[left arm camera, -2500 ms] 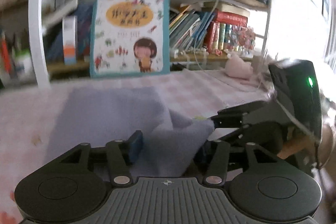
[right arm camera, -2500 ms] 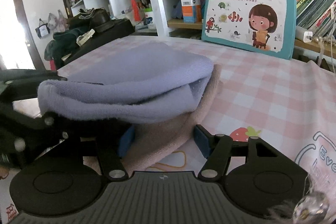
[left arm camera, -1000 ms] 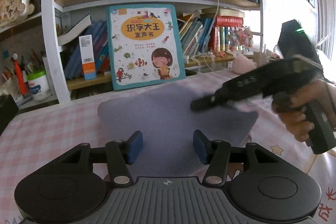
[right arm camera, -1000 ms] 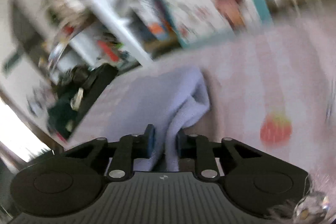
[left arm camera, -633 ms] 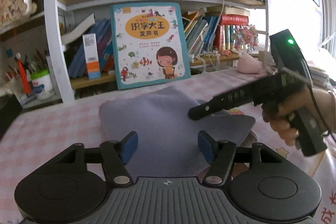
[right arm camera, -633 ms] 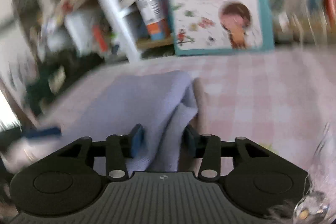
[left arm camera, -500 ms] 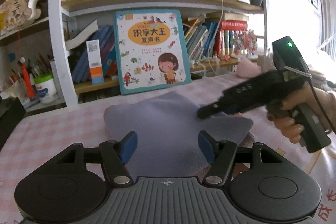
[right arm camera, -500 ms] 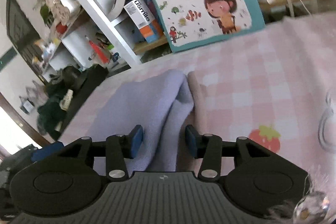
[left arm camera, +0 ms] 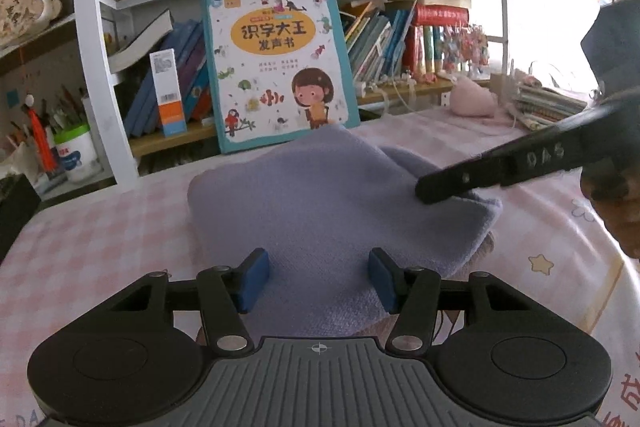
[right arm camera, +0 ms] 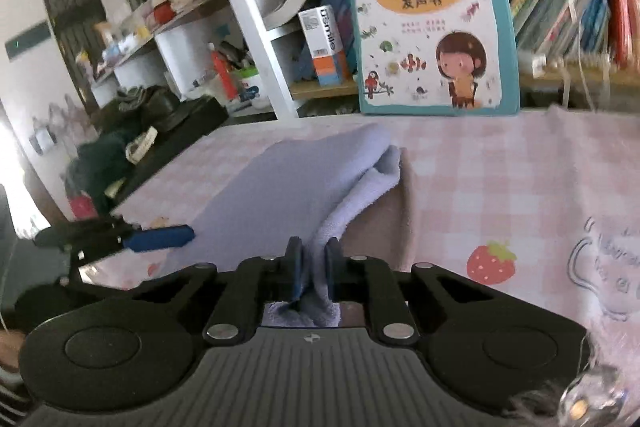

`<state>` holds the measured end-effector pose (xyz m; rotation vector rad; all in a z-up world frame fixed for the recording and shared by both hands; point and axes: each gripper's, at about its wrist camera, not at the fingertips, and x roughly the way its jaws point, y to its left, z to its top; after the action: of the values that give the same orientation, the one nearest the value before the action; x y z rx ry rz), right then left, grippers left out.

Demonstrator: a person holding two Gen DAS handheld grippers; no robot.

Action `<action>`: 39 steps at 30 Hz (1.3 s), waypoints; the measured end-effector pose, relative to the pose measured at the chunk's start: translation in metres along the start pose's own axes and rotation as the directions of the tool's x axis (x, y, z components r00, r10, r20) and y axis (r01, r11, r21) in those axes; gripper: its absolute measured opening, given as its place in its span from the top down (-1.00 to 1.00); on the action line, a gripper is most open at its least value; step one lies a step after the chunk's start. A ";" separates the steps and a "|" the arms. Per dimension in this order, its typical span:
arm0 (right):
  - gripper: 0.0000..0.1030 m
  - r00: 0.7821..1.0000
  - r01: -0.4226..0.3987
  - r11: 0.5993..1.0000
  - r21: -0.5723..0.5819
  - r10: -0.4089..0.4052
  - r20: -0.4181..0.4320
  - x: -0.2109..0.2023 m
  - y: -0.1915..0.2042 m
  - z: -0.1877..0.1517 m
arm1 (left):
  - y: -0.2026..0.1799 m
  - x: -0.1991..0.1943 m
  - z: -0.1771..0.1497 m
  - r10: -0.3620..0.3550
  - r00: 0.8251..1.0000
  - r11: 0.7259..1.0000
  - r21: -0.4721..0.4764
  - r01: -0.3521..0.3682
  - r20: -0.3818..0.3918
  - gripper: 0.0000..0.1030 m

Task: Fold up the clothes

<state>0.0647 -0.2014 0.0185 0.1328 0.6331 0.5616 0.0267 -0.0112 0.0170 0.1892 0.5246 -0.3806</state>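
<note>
1. Lavender knit garment (left arm camera: 328, 211) lies doubled over mid-frame on the pink checked tablecloth (left arm camera: 92, 239), atop a beige layer (right arm camera: 384, 223).
2. Right gripper (right arm camera: 312, 267) is clamped on its near edge; left gripper (left arm camera: 318, 277) is spread, holding nothing.
3. Risk: a thin pinch could slip, and pulling could drag the beige layer askew.

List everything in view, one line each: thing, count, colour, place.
Lavender knitted garment: one, lavender, folded on the table.
Beige cloth: one, beige, under the garment's right edge.
Pink checked tablecloth: one, pink and white, covering the table.
Teal-bordered children's book: one, white and teal, upright against the shelf.
Orange-and-white box: one, on the lower shelf.
Left hand-held gripper: one, black with blue pads, open over the garment.
Right hand-held gripper: one, black, shut on the garment's edge.
</note>
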 end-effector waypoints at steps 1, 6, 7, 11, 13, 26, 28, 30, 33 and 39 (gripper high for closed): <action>0.79 1.000 0.026 1.000 -0.013 -0.026 -0.015 0.004 0.000 -0.004 | 0.000 0.000 0.000 -0.002 1.000 1.000 0.000 0.002 -0.001 -0.07; 0.77 1.000 0.013 0.997 0.071 -0.012 -0.023 0.014 -0.015 -0.014 | -0.002 0.002 0.001 0.002 1.000 1.000 0.001 -0.002 -0.007 -0.08; 0.76 1.000 0.016 0.997 0.073 -0.014 -0.023 0.014 -0.015 -0.013 | -0.002 0.002 0.001 0.002 1.000 1.000 -0.003 -0.002 -0.005 -0.10; 0.65 0.999 0.036 0.997 0.063 -0.036 -0.011 0.006 -0.009 -0.012 | 0.000 -0.009 0.001 0.020 1.000 0.999 -0.035 -0.019 0.009 -0.14; 0.65 0.999 0.043 0.997 0.061 -0.043 0.003 -0.003 -0.007 -0.012 | 0.001 -0.017 0.001 0.034 0.999 0.998 -0.054 -0.033 0.020 -0.14; 0.45 0.998 0.057 0.998 0.029 -0.057 0.002 -0.049 0.006 -0.031 | 0.004 -0.055 -0.011 0.102 0.995 0.994 -0.035 -0.102 -0.004 -0.56; 0.15 0.999 0.046 0.998 0.050 -0.045 -0.011 -0.051 0.005 -0.032 | 0.008 -0.056 -0.012 0.101 0.995 0.994 -0.052 -0.101 -0.016 -0.72; -0.17 1.000 0.023 0.996 0.083 -0.021 -0.020 -0.052 0.002 -0.031 | 0.014 -0.057 -0.010 0.091 0.995 0.992 -0.087 -0.093 -0.031 -0.80; -0.44 0.999 -0.031 0.984 0.178 0.036 -0.026 -0.052 -0.006 -0.028 | 0.028 -0.052 -0.008 0.068 0.996 0.984 -0.159 -0.076 -0.056 -0.85; -0.45 0.992 -0.076 0.943 0.324 0.105 -0.074 -0.035 -0.026 -0.014 | 0.060 -0.035 -0.003 -0.055 0.997 0.944 -0.327 0.035 -0.051 -0.85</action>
<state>0.0455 -0.2423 0.0185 0.4469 0.8070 0.5519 0.0219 0.0552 0.0375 -0.1327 0.6440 -0.3280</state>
